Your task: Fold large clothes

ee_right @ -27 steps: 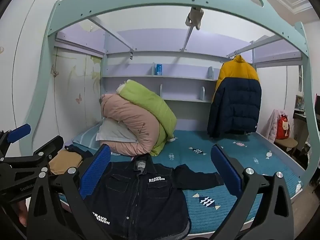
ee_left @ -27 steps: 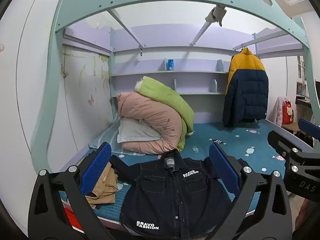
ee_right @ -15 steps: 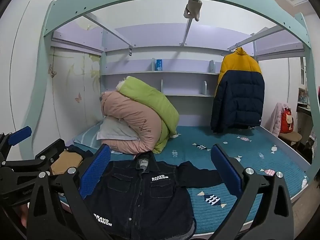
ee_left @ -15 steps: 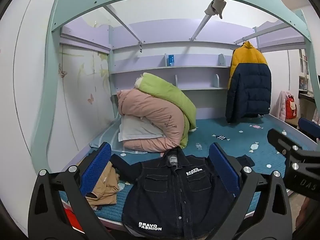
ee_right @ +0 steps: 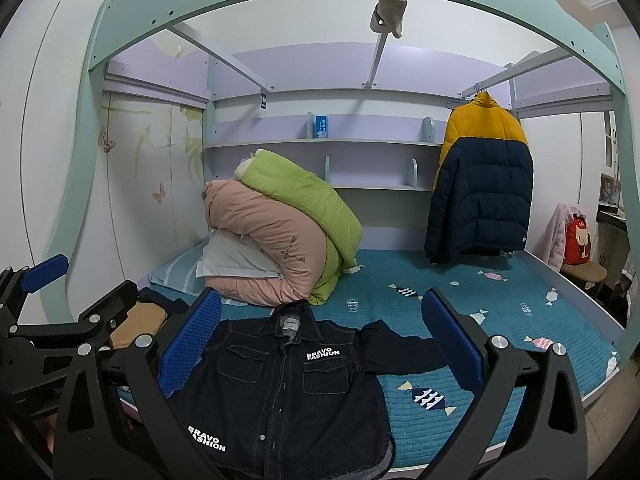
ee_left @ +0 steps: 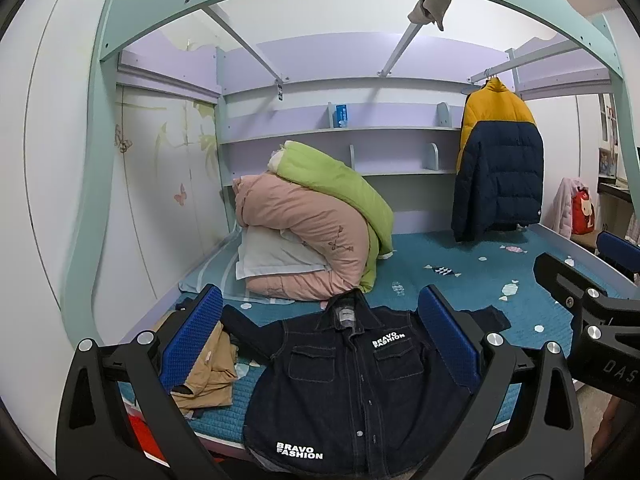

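Observation:
A dark denim jacket (ee_left: 344, 384) with "BRAVO FASHION" print lies flat, front up, sleeves spread, at the near edge of the teal bed (ee_left: 460, 280). It also shows in the right wrist view (ee_right: 288, 392). My left gripper (ee_left: 320, 340) is open and empty, held in the air in front of the jacket. My right gripper (ee_right: 320, 340) is open and empty too, held in front of the jacket's right half. Each gripper shows at the edge of the other's view.
Rolled pink and green quilts (ee_left: 316, 236) with a white pillow lie at the back left. Tan clothing (ee_left: 208, 376) lies left of the jacket. A yellow and navy puffer coat (ee_left: 496, 168) hangs at the back right. The mint bed frame (ee_left: 104, 160) arches overhead.
Both cameras have tilted down a little and shifted slightly. The jacket and both grippers' jaws are unchanged.

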`<act>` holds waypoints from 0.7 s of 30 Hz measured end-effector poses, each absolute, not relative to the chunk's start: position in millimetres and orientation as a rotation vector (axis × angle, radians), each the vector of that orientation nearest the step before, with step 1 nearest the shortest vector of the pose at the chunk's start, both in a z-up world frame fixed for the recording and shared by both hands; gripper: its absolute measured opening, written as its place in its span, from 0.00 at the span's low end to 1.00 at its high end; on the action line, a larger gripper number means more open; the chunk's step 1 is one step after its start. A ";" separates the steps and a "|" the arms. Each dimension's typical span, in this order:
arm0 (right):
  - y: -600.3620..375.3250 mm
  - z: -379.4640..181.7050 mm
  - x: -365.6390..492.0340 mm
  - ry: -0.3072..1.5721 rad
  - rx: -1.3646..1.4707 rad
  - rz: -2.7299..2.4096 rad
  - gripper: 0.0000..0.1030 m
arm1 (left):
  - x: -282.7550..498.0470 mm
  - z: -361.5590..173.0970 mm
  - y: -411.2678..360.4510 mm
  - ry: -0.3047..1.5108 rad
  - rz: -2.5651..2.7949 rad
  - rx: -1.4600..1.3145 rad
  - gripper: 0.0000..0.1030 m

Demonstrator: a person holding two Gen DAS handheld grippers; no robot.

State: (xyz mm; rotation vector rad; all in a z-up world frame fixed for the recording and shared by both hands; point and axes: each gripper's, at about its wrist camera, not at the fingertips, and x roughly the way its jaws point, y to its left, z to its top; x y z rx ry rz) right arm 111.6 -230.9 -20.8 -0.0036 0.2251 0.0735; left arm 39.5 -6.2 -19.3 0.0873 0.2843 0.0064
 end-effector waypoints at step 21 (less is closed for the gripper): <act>-233.5 -11.3 110.6 0.227 -0.004 0.077 0.94 | 40.6 -20.4 -5.1 0.284 0.004 0.090 0.95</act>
